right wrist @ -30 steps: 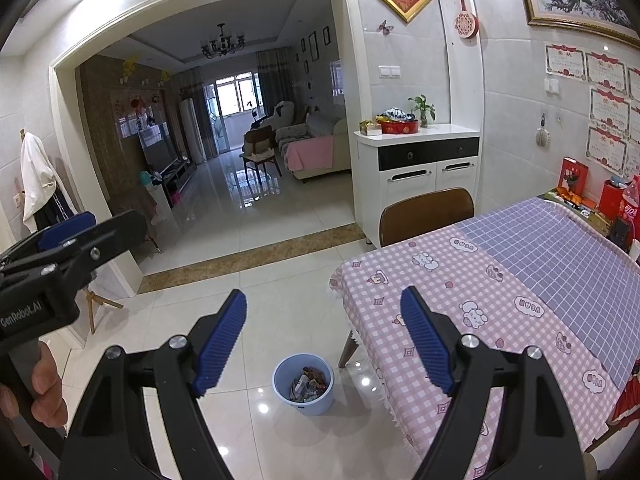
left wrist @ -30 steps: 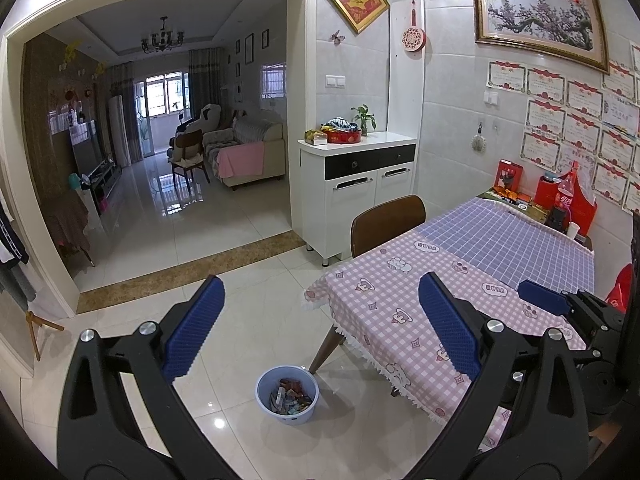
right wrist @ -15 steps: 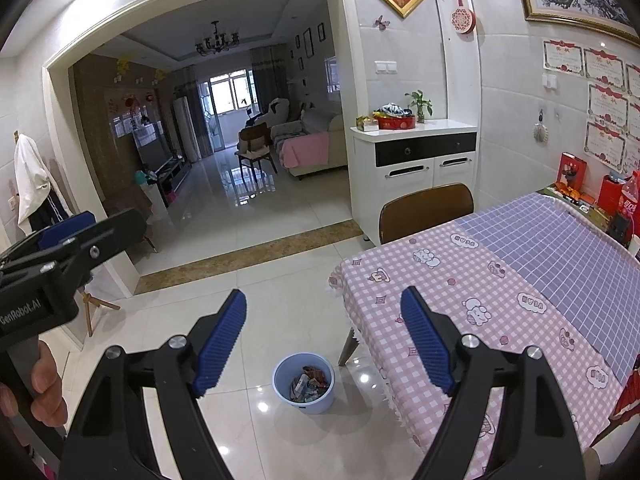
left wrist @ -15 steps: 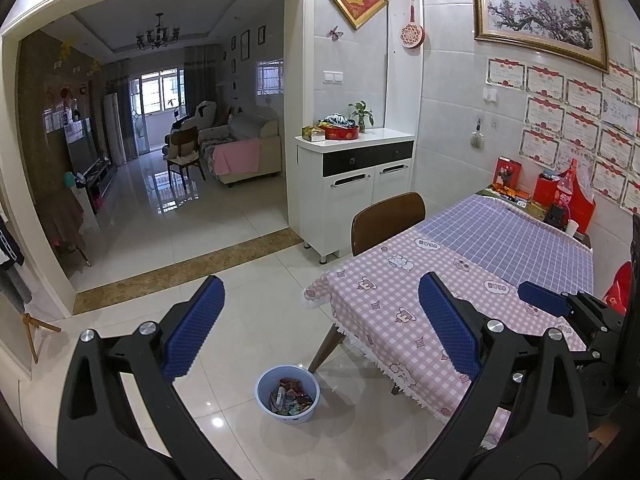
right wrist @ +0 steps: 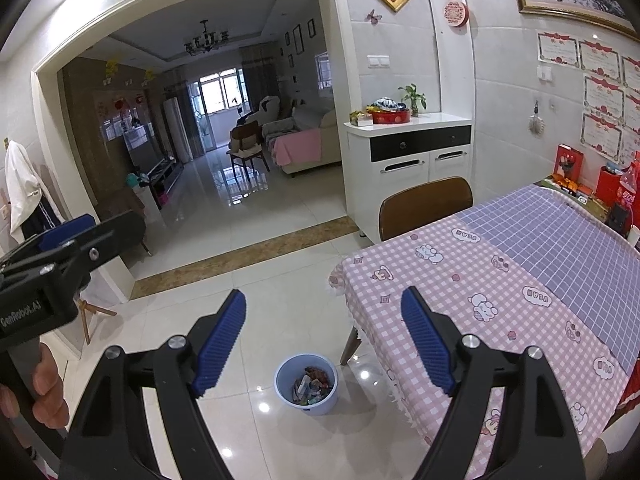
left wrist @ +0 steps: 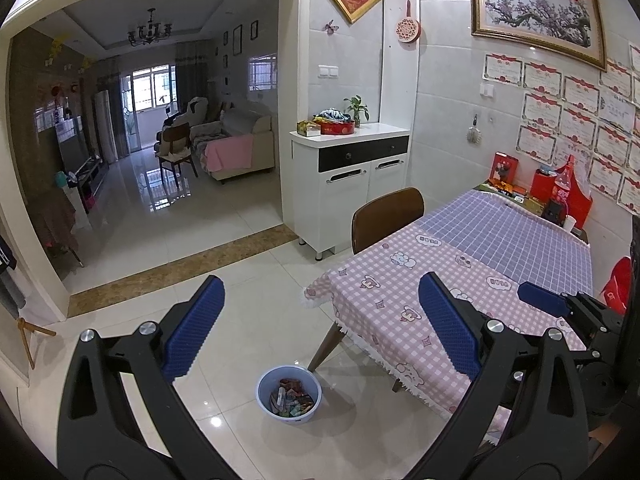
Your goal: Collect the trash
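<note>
Hovering above the tiled floor [left wrist: 168,240], both tools pointing down and forward at the blue bin [left wrist: 289,394] — the bin sitting on the floor just off the near corner of the desk [left wrist: 400,312], already holding mixed wrappers. Left hand-held gripper [left wrist: 320,320] spread wide, nothing between its blue pads; right hand-held gripper [right wrist: 324,334] likewise spread and empty. Bin lying ahead of and below both, roughly centred between each pair of fingers, so neither hand judged clearly nearer — round, with no long axis to line up. No loose trash showing on the checked cloth or on the floor nearby, so probably still searching for the next piece. Compared with a second ago: both views sliding slightly sideways, the archway [left wrist: 152,8] and white cabinet [left wrist: 352,184] shifting a little in frame, spread unchanged, bin holding its place.
</note>
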A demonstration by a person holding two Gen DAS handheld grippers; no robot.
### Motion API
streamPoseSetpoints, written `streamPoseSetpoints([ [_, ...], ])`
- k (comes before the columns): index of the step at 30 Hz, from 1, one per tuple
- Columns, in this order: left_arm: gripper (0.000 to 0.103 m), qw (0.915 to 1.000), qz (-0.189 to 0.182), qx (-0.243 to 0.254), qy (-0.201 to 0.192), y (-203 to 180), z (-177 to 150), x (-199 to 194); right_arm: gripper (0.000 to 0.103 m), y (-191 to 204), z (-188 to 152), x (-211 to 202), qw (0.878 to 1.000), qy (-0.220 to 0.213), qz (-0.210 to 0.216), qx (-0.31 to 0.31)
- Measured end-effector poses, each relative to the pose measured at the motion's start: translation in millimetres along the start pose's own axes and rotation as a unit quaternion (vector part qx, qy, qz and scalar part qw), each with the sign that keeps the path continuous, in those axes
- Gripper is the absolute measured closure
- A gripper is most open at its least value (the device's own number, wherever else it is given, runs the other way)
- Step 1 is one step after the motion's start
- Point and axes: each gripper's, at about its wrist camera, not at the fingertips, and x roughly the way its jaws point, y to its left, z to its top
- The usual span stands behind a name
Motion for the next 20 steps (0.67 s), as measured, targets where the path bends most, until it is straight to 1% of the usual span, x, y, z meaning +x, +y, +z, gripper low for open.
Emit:
streamPoseSetpoints([
  [7,0.007,1.0000,-0.006,0.002,0.005,12,7,12,0.025,2,6,12,1.000,0.000,-0.011,0.009],
  [13,0.007,0.9998,-0.006,-0.006,0.020,16,13,33,0.025,-16,13,33,0.999,0.015,-0.020,0.028],
  [15,0.007,0.9995,-0.002,-0.012,0.028,16,15,45,0.025,-28,14,43,0.999,0.019,-0.027,0.034],
  [17,0.007,0.9991,0.001,-0.019,0.038,17,16,59,0.025,-48,13,60,0.998,0.030,-0.033,0.049],
  [19,0.007,0.9984,0.010,-0.023,0.051,16,19,76,0.025,-71,11,77,0.996,0.043,-0.039,0.070],
  [20,0.007,0.9979,0.016,-0.025,0.058,16,21,86,0.025,-95,8,93,0.993,0.057,-0.050,0.092],
])
